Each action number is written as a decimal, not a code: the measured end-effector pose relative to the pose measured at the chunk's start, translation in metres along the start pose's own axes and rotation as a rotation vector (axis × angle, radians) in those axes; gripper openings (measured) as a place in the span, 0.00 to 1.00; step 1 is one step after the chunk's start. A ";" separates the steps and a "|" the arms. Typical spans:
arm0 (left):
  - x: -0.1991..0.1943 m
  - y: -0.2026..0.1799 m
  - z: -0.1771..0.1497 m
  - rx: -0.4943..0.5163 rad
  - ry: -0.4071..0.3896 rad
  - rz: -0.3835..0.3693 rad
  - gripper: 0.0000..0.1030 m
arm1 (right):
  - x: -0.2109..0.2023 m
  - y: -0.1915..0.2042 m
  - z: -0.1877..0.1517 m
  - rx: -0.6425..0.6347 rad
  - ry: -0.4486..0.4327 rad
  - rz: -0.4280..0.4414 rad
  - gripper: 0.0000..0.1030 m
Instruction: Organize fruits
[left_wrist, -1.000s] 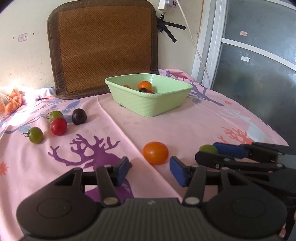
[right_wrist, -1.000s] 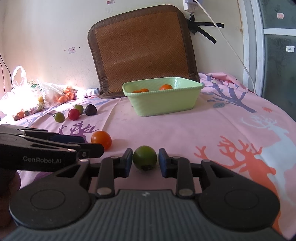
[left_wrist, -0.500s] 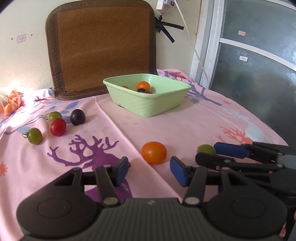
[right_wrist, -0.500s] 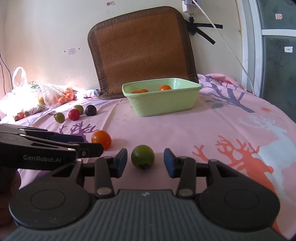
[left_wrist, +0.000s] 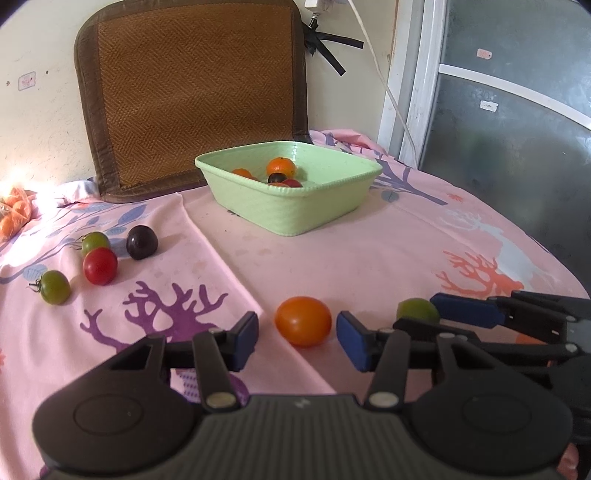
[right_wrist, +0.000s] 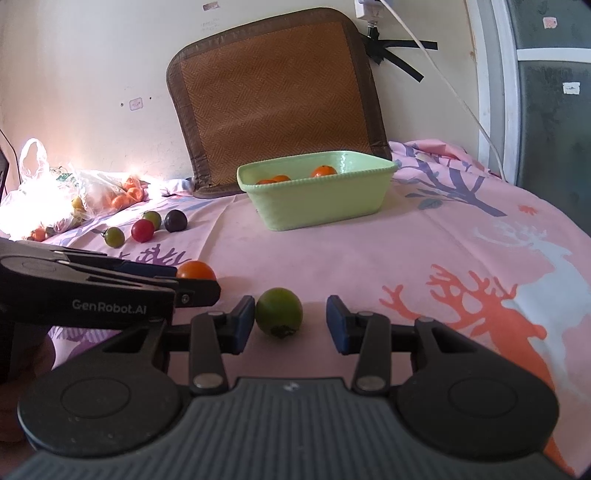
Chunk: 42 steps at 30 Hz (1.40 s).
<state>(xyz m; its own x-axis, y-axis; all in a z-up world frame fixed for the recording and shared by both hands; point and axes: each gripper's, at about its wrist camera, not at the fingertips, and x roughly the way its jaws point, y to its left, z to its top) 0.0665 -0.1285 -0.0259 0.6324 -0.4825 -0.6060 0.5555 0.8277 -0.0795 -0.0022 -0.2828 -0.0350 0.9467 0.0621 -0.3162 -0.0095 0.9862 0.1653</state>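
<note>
An orange tomato (left_wrist: 303, 321) lies on the pink cloth between the blue pads of my left gripper (left_wrist: 298, 338). Its jaws are closing, with a gap still on both sides. A green tomato (right_wrist: 279, 312) lies between the pads of my right gripper (right_wrist: 290, 325). Those jaws are closing too: the left pad is almost at the fruit and the right pad stands clear of it. A light green bowl (left_wrist: 295, 218) further back holds several orange, red and dark fruits. Each gripper appears in the other's view, with the green tomato (left_wrist: 417, 310) and the orange tomato (right_wrist: 195, 270) partly hidden.
A red tomato (left_wrist: 99, 265), a dark one (left_wrist: 141, 242) and two green ones (left_wrist: 55, 286) lie loose at the left. A woven mat (left_wrist: 192, 92) leans on the wall behind the bowl. Plastic bags of fruit (right_wrist: 55, 199) sit far left. The table edge curves off at the right.
The left gripper edged forward so the orange tomato now lies between its narrowing pads. The right gripper's pads, against the green tomato a second ago, have spread off it.
</note>
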 end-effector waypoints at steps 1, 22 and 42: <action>0.001 -0.001 0.000 0.005 0.001 0.004 0.43 | 0.000 0.001 0.000 -0.007 0.001 0.001 0.38; 0.076 0.008 0.124 0.014 -0.078 -0.009 0.32 | 0.059 -0.045 0.096 -0.020 -0.208 -0.062 0.29; 0.026 0.064 0.118 -0.153 -0.149 0.016 0.44 | 0.086 -0.069 0.095 0.031 -0.212 -0.091 0.46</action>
<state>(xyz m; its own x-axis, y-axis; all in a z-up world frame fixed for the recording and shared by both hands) 0.1821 -0.1223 0.0461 0.7196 -0.4962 -0.4857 0.4630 0.8642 -0.1969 0.1102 -0.3601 0.0157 0.9896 -0.0640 -0.1287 0.0861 0.9809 0.1746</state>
